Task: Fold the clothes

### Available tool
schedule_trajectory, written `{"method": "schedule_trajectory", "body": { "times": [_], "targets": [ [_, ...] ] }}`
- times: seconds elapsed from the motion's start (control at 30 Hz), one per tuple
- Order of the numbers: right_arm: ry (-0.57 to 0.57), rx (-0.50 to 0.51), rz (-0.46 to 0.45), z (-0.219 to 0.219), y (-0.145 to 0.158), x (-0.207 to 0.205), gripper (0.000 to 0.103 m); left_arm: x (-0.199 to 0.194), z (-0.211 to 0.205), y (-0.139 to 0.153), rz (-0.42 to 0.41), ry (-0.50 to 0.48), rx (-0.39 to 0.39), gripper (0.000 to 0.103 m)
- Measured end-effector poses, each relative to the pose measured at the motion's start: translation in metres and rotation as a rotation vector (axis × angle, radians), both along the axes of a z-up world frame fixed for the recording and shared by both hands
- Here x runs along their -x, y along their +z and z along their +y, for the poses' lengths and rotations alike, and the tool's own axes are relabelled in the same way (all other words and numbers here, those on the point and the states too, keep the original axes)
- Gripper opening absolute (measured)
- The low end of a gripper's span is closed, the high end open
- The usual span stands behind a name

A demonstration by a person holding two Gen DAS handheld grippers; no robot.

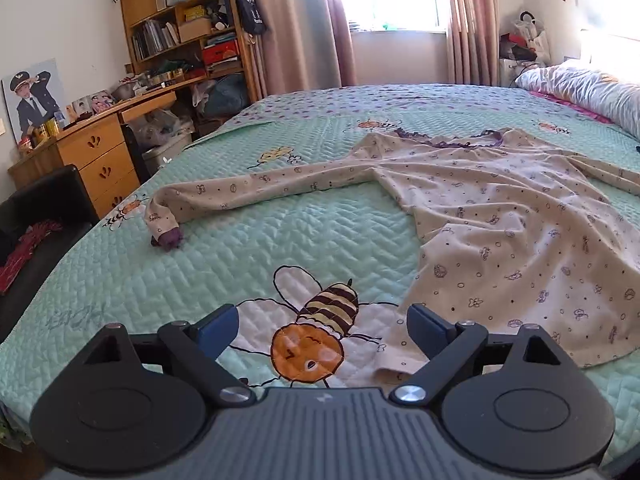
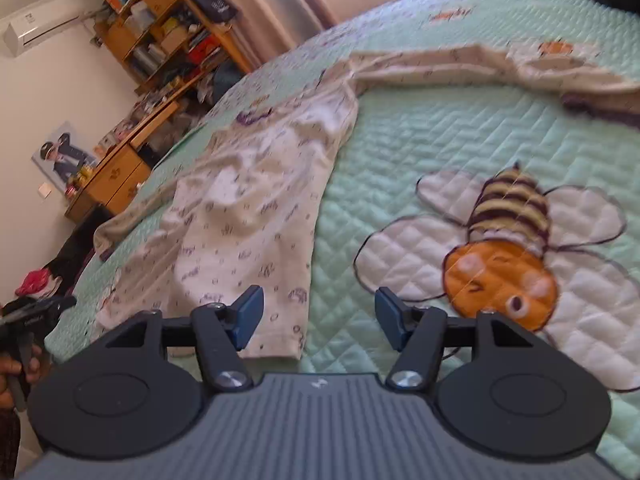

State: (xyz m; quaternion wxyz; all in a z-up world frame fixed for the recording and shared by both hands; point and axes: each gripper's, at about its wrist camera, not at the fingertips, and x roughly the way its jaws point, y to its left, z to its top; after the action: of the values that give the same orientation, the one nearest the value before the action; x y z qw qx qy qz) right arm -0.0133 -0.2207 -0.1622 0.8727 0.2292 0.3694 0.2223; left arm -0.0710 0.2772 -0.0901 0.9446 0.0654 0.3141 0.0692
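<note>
- The left gripper [image 1: 322, 330] had its fingers spread wide, grasping nothing, the nightshirt [image 1: 500, 232] hem just beside its right finger.
- The right gripper [image 2: 319, 316] gaped too, over the hem's other corner.
- Beyond, the shirt lay spread on the bed [image 1: 280, 216], one sleeve [image 1: 240, 196] outflung.
- A one-layer pinch could drag it crooked.

Between the blue fingertips [image 1: 218, 330] lies a mint-green quilted bedspread [image 1: 280, 232] with an orange, brown-and-yellow-striped bee [image 1: 316, 336]. Right of them spreads a cream pyjama top [image 1: 500, 232], purple-printed, purple-cuffed.
</note>
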Motion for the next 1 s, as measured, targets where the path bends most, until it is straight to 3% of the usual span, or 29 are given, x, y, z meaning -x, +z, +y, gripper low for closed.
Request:
{"method": "schedule_trajectory", "body": {
  "times": [0.17,0.23,0.27,0.4,0.73,0.9,1.0],
  "targets": [
    [0.101,0.059,-0.031,0.028,-0.009,-0.004,0.061,-0.004,-0.006,-0.004,0.018,-0.008,0.000,0.092],
    [0.103,0.127,-0.037,0.038,-0.010,-0.008,0.035,-0.005,-0.008,-0.005,0.025,-0.011,0.001,0.092],
    [0.099,0.113,-0.019,0.038,-0.011,-0.012,0.002,-0.006,-0.009,-0.006,0.029,-0.013,0.001,0.092],
    [0.059,-0.056,0.045,0.018,-0.008,-0.018,0.002,-0.004,-0.014,-0.002,0.035,-0.031,-0.031,0.094],
    [-0.129,-0.109,0.093,-0.035,-0.018,-0.028,0.003,0.001,-0.034,-0.013,0.065,-0.154,-0.131,0.097],
    [-0.118,-0.079,0.079,-0.034,-0.015,-0.025,0.004,0.013,-0.032,-0.016,0.074,-0.213,-0.133,0.097],
    [-0.107,-0.058,0.068,-0.032,-0.014,-0.024,0.004,0.020,-0.036,-0.019,0.098,-0.273,-0.181,0.095]
  ]
}}
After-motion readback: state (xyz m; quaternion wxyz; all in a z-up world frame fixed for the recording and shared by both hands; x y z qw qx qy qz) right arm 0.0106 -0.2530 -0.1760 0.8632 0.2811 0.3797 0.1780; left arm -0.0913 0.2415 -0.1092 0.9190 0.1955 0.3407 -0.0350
